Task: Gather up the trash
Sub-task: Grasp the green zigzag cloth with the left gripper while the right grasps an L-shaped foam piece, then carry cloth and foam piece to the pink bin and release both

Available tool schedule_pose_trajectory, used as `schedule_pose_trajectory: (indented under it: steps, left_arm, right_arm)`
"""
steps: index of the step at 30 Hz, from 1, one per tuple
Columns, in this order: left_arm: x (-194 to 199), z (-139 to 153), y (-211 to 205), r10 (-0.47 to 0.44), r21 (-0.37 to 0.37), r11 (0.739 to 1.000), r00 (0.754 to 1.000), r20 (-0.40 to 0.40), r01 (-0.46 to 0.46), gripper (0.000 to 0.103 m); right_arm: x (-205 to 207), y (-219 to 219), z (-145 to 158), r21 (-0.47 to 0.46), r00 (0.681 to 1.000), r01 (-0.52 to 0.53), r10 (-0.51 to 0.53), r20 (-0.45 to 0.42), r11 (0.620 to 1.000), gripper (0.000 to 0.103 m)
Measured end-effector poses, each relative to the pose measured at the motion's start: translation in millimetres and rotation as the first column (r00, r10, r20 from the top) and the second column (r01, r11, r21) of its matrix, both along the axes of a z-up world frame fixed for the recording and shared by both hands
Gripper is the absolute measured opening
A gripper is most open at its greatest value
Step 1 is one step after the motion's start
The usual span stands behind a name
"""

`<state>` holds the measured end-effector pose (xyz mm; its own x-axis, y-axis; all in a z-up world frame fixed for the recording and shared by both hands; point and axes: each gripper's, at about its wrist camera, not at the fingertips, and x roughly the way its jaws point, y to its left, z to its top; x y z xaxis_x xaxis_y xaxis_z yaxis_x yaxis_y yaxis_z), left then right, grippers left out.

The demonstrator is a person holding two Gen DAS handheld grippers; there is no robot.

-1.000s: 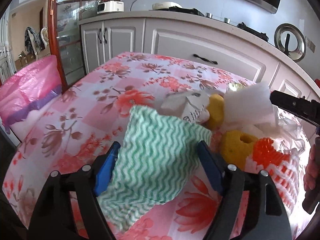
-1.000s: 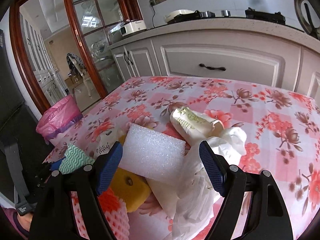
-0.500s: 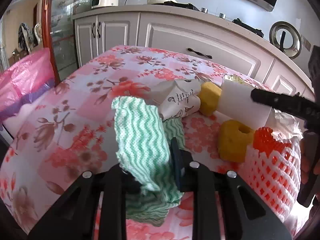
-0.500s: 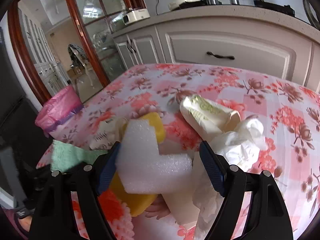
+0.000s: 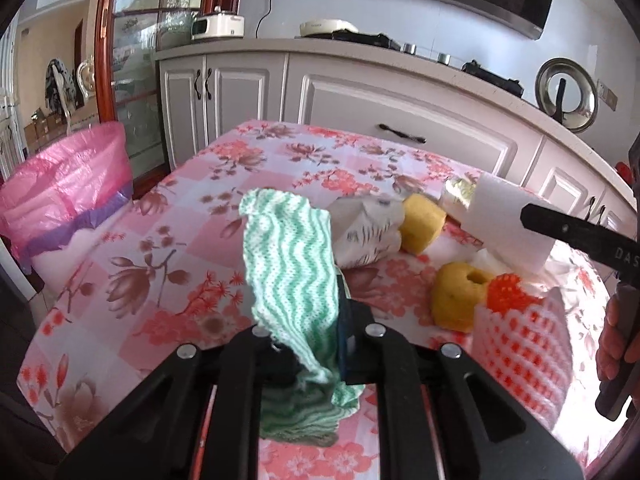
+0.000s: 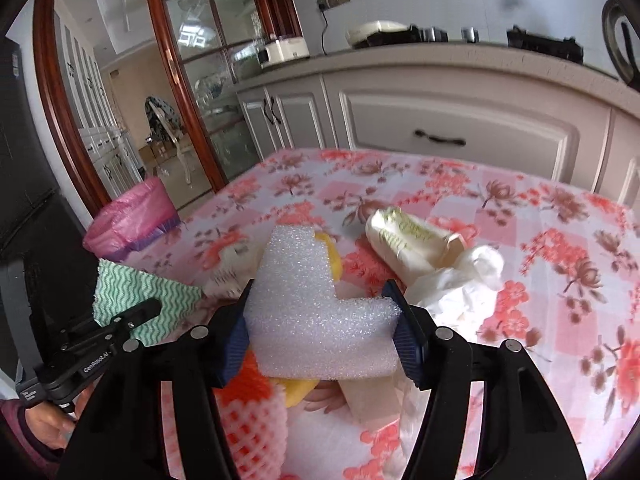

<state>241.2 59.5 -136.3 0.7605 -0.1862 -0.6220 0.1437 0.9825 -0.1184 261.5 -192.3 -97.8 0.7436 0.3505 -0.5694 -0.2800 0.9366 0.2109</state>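
The left hand-held gripper [image 5: 316, 344] is pinched fully together on a green-and-white wavy cloth [image 5: 290, 268], which stands bunched up between its fingers while the cloth's lower end trails onto the floral-covered counter [image 5: 132, 248]. The right hand-held gripper [image 6: 322, 332] is closing about halfway on an L-shaped piece of white foam [image 6: 316, 312], both blue pads touching its sides. The left wrist view alone shows two yellow sponge pieces [image 5: 460, 296], a crumpled printed wrapper [image 5: 366, 232] and the red-and-white foam net [image 5: 520, 344] plainly, with the pink-lined bin [image 5: 68, 192] beside the counter's left edge. The right wrist view alone shows a cream packet [image 6: 408, 240] and crumpled white tissue [image 6: 460, 280] beyond the foam.
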Motion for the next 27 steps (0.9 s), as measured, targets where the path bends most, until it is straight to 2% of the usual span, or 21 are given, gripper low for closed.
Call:
schedule_pose_trajectory:
  steps: [14, 22, 27]
  left_arm:
    - [-54.4, 40.2, -0.7, -0.030, 0.014, 1.000, 0.994, 0.108, 0.028, 0.013]
    - [-80.6, 65.4, 13.0, -0.019, 0.022, 1.000, 0.987, 0.160, 0.016, 0.013]
    - [-91.8, 85.5, 37.2, 0.026, -0.002, 1.000, 0.981, 0.193, -0.026, 0.013]
  right_arm:
    - [-61.9, 3.1, 38.7, -0.002, 0.996, 0.018, -0.018, 0.091, 1.000, 0.059]
    - [-77.6, 28.3, 60.9, -0.012, 0.989, -0.013, 0.015, 0.145, 1.000, 0.059]
    - [-78.3, 53.0, 66.9, -0.014, 0.985, -0.054, 0.055, 0.161, 0.998, 0.059]
